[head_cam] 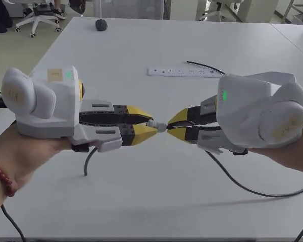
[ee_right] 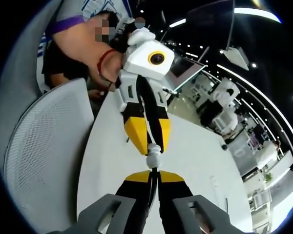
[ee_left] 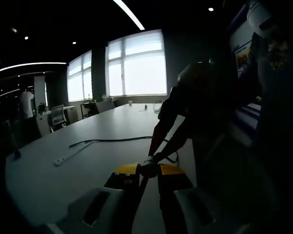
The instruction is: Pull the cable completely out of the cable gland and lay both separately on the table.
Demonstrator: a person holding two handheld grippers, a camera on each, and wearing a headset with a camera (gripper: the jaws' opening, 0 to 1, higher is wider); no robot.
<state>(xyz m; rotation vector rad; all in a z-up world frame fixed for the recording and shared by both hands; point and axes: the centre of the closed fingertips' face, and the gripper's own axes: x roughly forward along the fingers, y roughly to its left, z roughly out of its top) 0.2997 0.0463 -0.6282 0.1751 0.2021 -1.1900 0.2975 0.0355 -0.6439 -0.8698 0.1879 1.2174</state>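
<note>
Above the white table (head_cam: 156,45), my two grippers meet tip to tip. The left gripper (head_cam: 150,124) is shut on a small white cable gland (head_cam: 155,124), held between its yellow jaw tips. Facing it, the right gripper (head_cam: 172,126) is shut on the black cable (head_cam: 232,182) right where it leaves the gland. The cable runs back under the right gripper and trails off to the right. A short black cable end (head_cam: 87,164) hangs below the left gripper. The right gripper view has the gland (ee_right: 154,152) just ahead of my right gripper (ee_right: 155,176). The left gripper view has the gland (ee_left: 147,168) in my left gripper (ee_left: 147,170).
A white power strip (head_cam: 184,72) lies further back on the table with another black cable (head_cam: 204,65) beside it. A small dark object (head_cam: 101,24) sits near the far edge. Office chairs (head_cam: 38,15) stand beyond the table.
</note>
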